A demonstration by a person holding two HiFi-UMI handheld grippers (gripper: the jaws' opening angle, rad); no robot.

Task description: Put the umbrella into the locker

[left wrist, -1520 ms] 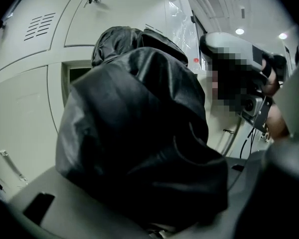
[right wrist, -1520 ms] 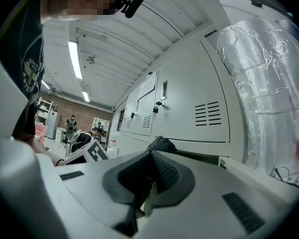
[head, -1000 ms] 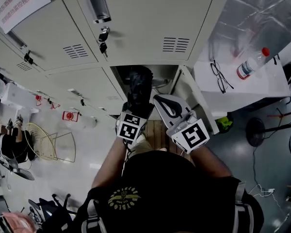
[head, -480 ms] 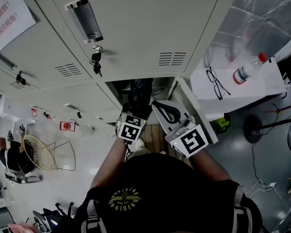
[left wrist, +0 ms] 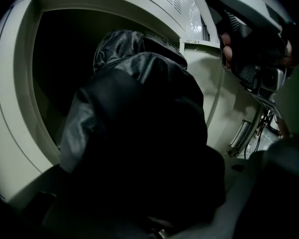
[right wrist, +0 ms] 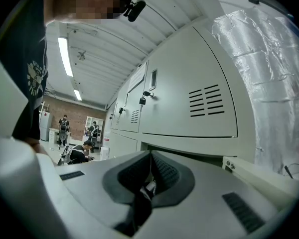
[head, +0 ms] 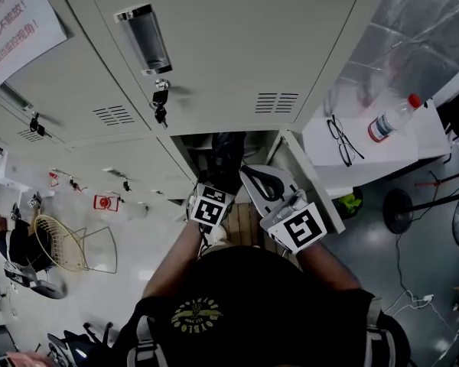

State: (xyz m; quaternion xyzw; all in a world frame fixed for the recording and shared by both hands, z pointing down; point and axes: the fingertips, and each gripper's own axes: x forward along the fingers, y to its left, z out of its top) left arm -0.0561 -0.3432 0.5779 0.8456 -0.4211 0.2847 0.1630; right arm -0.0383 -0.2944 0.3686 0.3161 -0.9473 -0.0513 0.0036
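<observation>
Two tools work at the open locker compartment point(head: 252, 140). The left tool point(head: 220, 183) pinches the folded black umbrella point(head: 226, 155), whose far end reaches into the compartment's dark mouth, close to the pale frame point(left wrist: 25, 108). The right tool point(head: 254, 176) hovers just beside it, jaws pressed together, with a thin dark strip at their seam that I cannot identify. To do this well, I judge the left tool should push straight along the umbrella's length, keep the loose fabric off the frame, and rest it on the compartment floor before spreading. The right tool should stay clear of the open door point(head: 314, 178).
</observation>
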